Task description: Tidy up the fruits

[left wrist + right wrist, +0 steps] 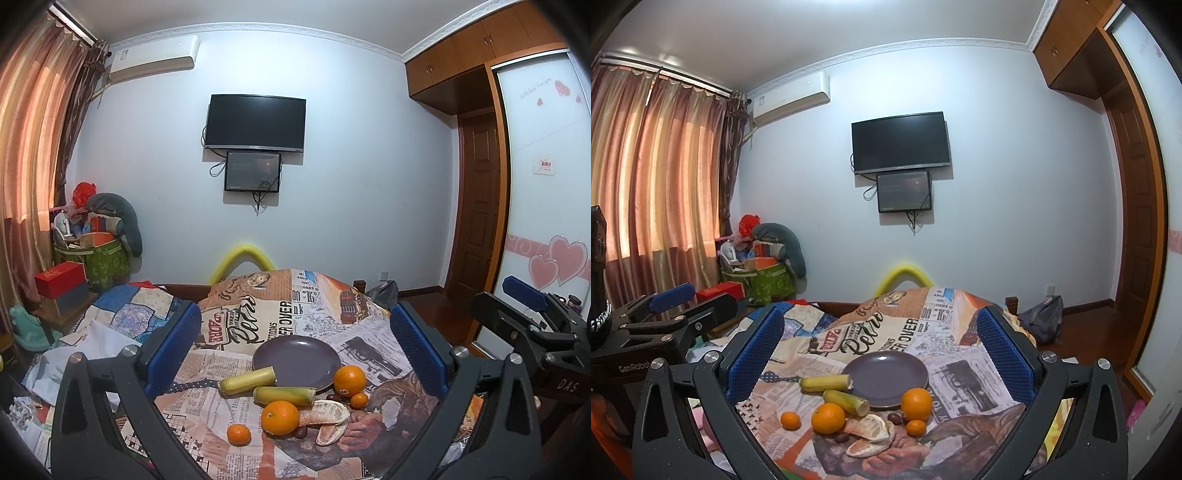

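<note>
Right now both your tools, left tool (295,354) and right tool (881,350), gape wide and hold nothing. Start with the nearest orange (280,417), lying before the empty plate (295,356); straddle it squarely, squeeze gently, then set it mid-plate.

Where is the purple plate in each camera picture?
Left wrist view: the purple plate sits low in the middle, between the open tongs' blue pads, behind the fruit.
Right wrist view: the purple plate is again low in the middle, behind the fruit.
Shared landmark: the black TV on the wall above it.
</note>
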The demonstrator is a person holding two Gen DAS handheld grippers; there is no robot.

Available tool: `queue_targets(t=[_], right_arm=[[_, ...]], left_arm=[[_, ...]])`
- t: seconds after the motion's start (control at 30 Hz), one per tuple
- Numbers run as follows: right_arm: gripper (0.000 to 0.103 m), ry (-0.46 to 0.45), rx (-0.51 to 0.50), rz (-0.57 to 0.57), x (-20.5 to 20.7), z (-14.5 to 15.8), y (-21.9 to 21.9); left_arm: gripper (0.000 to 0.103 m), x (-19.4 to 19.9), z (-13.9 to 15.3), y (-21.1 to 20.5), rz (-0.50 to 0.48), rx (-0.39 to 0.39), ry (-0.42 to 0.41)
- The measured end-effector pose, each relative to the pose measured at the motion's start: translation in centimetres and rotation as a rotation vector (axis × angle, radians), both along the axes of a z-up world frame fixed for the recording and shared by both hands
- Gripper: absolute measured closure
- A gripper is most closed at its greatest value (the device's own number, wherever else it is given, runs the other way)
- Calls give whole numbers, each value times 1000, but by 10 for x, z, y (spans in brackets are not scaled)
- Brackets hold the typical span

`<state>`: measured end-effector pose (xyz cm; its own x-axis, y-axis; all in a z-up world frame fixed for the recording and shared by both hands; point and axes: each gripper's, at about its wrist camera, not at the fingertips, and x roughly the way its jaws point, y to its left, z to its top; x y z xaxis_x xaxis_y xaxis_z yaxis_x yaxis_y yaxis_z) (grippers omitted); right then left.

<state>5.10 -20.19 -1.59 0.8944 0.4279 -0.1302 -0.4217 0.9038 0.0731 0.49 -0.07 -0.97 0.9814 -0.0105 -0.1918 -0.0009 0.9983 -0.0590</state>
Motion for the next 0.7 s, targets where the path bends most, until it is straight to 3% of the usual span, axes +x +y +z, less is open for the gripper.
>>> queue_targets(t=[0.7], right_arm=[[0, 2, -2, -2, 0, -1, -1]], left_arm=[[0, -3, 3, -3, -8, 2, 4]])
